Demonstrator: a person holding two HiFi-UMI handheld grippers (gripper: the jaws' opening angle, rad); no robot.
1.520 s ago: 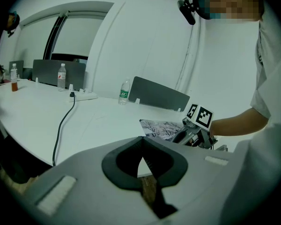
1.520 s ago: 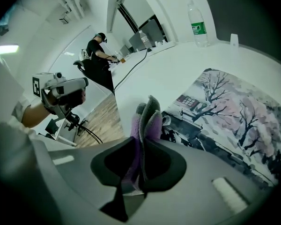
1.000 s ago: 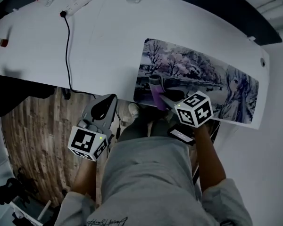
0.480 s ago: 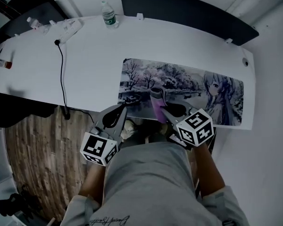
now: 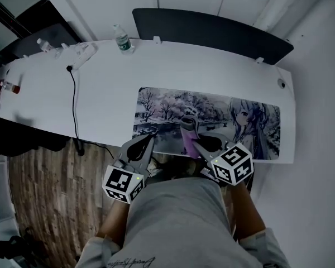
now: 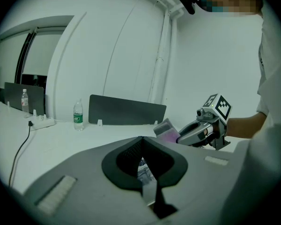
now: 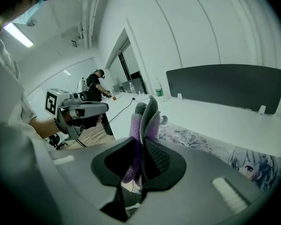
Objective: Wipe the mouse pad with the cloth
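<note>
Desk (image 5: 111,88) with mouse pad (image 5: 212,108), dark screen (image 5: 212,27) behind, wooden floor (image 5: 44,194).

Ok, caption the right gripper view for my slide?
Right claw shut on the folded purple-grey cloth, held upright at the near edge of the printed mouse pad.

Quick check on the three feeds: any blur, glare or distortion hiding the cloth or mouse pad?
Head view: sharp but dim; fisheye bows the desk, mouse pad print readable. Left gripper view: black vignetted corners, wall washed out. Right gripper view: same vignette; the cloth in the right hand-held gripper is close and slightly soft.
</note>
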